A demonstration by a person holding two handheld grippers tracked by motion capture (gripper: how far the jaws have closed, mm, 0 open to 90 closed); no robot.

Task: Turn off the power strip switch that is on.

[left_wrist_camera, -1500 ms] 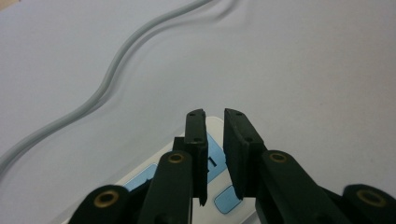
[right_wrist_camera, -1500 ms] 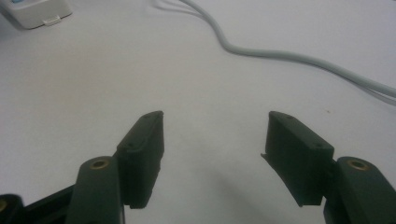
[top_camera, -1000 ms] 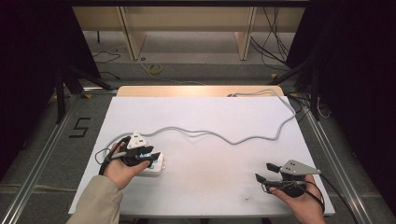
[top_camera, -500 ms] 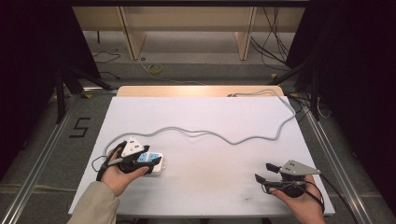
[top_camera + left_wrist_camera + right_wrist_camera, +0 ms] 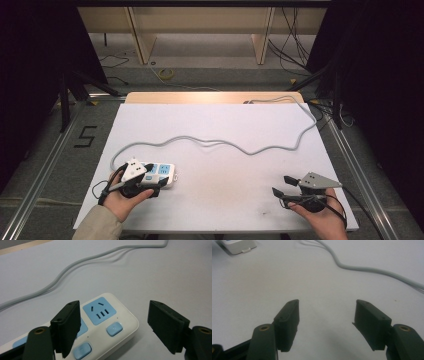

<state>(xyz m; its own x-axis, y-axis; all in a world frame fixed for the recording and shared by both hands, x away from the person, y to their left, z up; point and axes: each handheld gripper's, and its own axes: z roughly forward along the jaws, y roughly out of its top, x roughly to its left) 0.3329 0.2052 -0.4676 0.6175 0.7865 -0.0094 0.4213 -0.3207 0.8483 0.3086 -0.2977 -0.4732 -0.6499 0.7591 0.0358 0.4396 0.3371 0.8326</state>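
High view: left claw [image 5: 150,176] advanced over power strip [image 5: 165,173].

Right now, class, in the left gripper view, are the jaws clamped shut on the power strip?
No: the left gripper has its jaws spread wide, with the power strip lying unclamped between them.

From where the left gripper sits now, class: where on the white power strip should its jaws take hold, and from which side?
Grip the power strip across its narrow width, near the rounded end, coming from above. It lies flat, sockets up, so its long side walls likely give the firmest hold. The left gripper is open, one jaw over the strip's top and one off its end, so it would need turning to straddle that width.
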